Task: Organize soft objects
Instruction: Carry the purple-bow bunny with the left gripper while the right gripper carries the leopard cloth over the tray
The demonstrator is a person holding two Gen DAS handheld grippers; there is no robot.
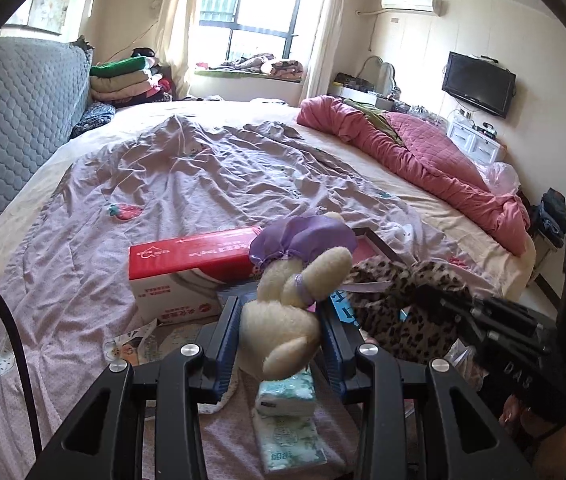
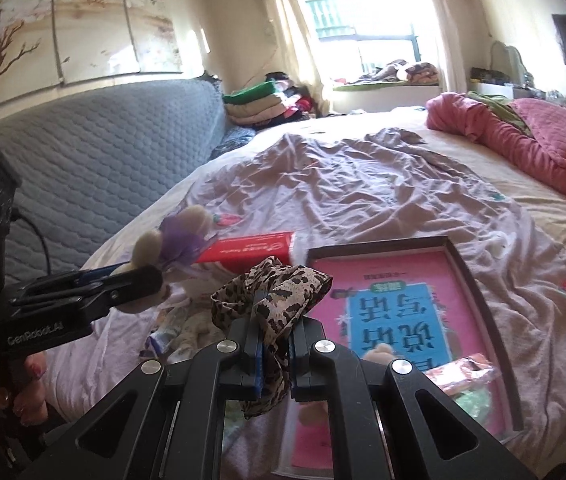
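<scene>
My left gripper (image 1: 281,334) is shut on a cream plush toy (image 1: 283,320) with a purple frilled cap, held above the bed. The toy also shows in the right wrist view (image 2: 151,246), sticking out of the left gripper (image 2: 139,280). My right gripper (image 2: 275,354) is shut on a leopard-print cloth (image 2: 279,296), which bunches above the fingers and hangs below them. In the left wrist view the cloth (image 1: 395,308) and the right gripper (image 1: 463,312) sit just right of the toy.
On the wrinkled lilac quilt (image 1: 187,176) lie a red-and-white box (image 1: 187,268), tissue packs (image 1: 287,420), a pink book in a dark tray (image 2: 399,308) and small packets (image 2: 467,376). A pink duvet (image 1: 411,152) lies at the right. A grey headboard (image 1: 7,120) stands left.
</scene>
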